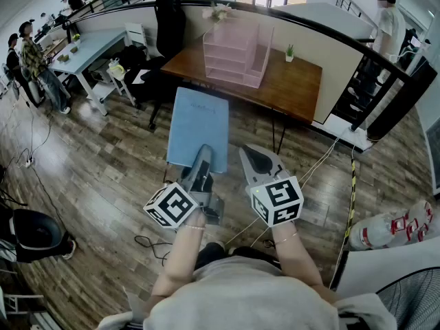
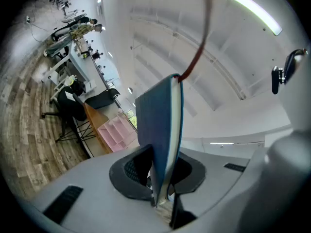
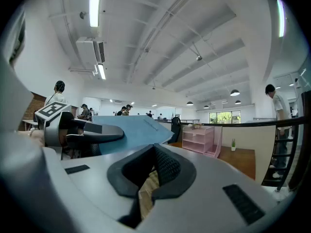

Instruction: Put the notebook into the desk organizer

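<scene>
My left gripper [image 1: 204, 159] is shut on the near edge of a light blue notebook [image 1: 199, 126], which it holds out flat above the floor. In the left gripper view the notebook [image 2: 160, 125] stands edge-on between the two dark pads, with a red ribbon trailing from its top. The pink desk organizer [image 1: 237, 53] stands empty on the brown desk [image 1: 292, 84] ahead, well beyond the notebook. My right gripper [image 1: 258, 159] hovers just right of the notebook with its jaws together and nothing in them. From the right gripper view the notebook [image 3: 131, 130] lies to the left and the organizer [image 3: 201, 139] ahead.
A small potted plant [image 1: 289, 52] sits on the desk right of the organizer, and a black chair [image 1: 170, 23] stands at the desk's left end. A person [image 1: 388, 26] stands behind the railing at far right. Cables run across the wooden floor.
</scene>
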Tool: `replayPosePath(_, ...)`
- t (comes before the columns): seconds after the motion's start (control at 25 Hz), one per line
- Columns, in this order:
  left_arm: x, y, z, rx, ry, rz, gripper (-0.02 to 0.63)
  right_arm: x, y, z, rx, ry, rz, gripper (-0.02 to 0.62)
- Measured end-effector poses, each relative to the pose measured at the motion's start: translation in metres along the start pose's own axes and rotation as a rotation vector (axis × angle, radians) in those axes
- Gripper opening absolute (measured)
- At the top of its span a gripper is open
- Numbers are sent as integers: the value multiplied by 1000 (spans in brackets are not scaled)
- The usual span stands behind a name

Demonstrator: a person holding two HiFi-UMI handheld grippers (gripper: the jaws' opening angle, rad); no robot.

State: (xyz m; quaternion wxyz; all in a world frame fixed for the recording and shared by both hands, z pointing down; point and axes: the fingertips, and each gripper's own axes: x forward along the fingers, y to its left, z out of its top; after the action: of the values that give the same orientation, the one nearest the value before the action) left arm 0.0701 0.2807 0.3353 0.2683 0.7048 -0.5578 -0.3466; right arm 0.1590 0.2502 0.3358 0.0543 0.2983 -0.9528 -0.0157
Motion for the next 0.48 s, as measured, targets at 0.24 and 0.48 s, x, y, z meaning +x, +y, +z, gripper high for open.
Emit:
replayPosePath(0.24, 1, 0, -1, -5, 11, 4, 69, 1, -1, -1, 8, 15, 12, 8)
replayPosePath(0.48, 4, 0, 2, 1, 11, -5, 69, 3, -4, 4, 19, 1, -5, 8)
